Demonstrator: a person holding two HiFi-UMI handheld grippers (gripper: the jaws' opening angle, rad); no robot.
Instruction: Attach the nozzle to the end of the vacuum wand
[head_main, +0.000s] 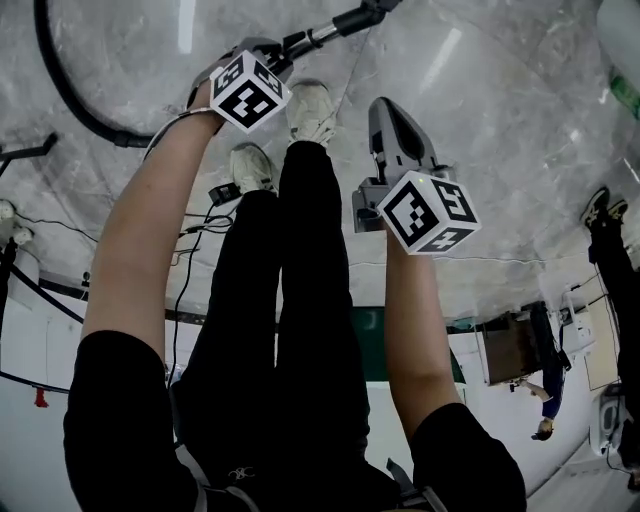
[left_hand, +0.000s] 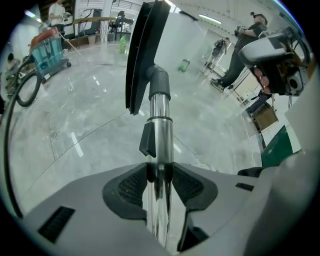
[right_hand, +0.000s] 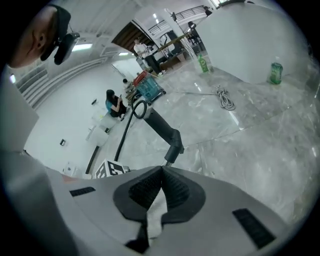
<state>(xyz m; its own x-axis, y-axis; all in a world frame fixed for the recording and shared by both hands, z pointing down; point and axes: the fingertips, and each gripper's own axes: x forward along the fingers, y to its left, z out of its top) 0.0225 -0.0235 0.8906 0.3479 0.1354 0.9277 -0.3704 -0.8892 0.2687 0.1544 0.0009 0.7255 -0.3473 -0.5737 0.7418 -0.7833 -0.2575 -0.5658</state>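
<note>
Nozzle (left_hand: 142, 55): black, long and flat, joined through a grey elbow (left_hand: 159, 85) to the far end of the wand (left_hand: 161, 130), upper centre of the left gripper view. Clamped on that shiny wand tube, both pads against it, at lower centre of the same view: left gripper (left_hand: 160, 172). Just above the pads, on the tube: a black clip (left_hand: 149, 140). Pressed together at the tips with nothing between, lower centre of its own view: right gripper (right_hand: 161, 172). In the head view, left gripper at upper left of centre on the wand, right gripper to the right of centre, apart from the wand. Between the two arms: black trousers (head_main: 300, 300) and white shoes (head_main: 312, 108). Beyond: pale marble floor (head_main: 500, 90), with a black hose (head_main: 60, 85) curving at upper left.
</note>
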